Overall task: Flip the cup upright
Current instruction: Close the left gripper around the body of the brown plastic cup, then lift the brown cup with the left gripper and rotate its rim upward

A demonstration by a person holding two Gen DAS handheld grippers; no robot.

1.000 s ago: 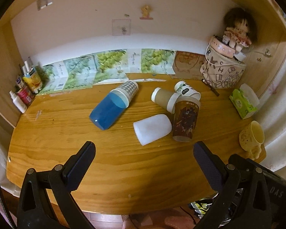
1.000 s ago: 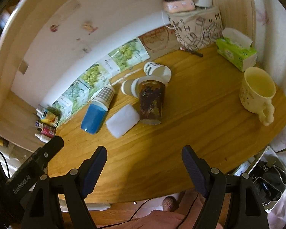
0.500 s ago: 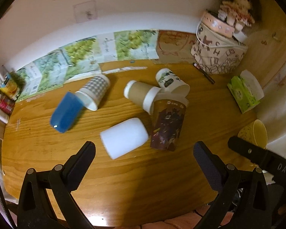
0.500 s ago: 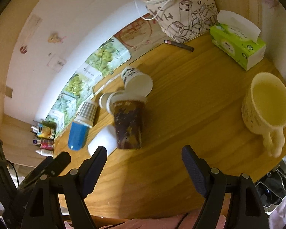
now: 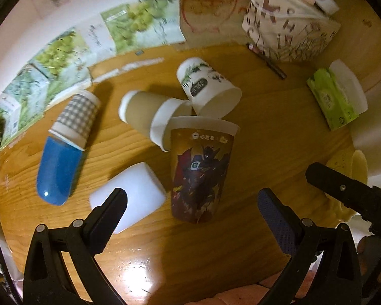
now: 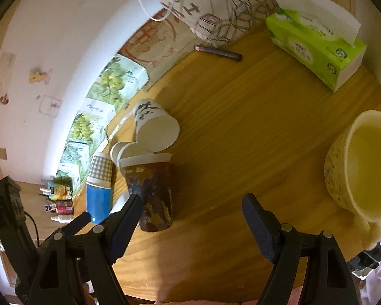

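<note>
Cups lie scattered across the middle of the table (image 5: 279, 132), most of them tipped on their sides: a white plastic cup (image 5: 137, 190) just past my left tool (image 5: 190, 213), a blue cup (image 5: 58, 170) nested into a checked paper cup (image 5: 77, 117), a brown paper cup (image 5: 149, 117) and a white printed cup (image 5: 205, 89) touching at their rims. The dark printed cup (image 5: 200, 172) already stands among them. Both tools hover above the near edge with jaws spread wide and nothing between them; my right tool (image 6: 190, 218) looks at the same cluster from the side, with a yellow mug (image 6: 358, 162) well off to its right.

I judge the white plastic cup the likeliest one to right, being nearest. It looks light and thin-walled, so it should crush or skid under a hard squeeze. I would close gently across its body near the rim, where it is stiffest, then rotate it up onto its base, keeping clear of the dark cup just beside it.
</note>
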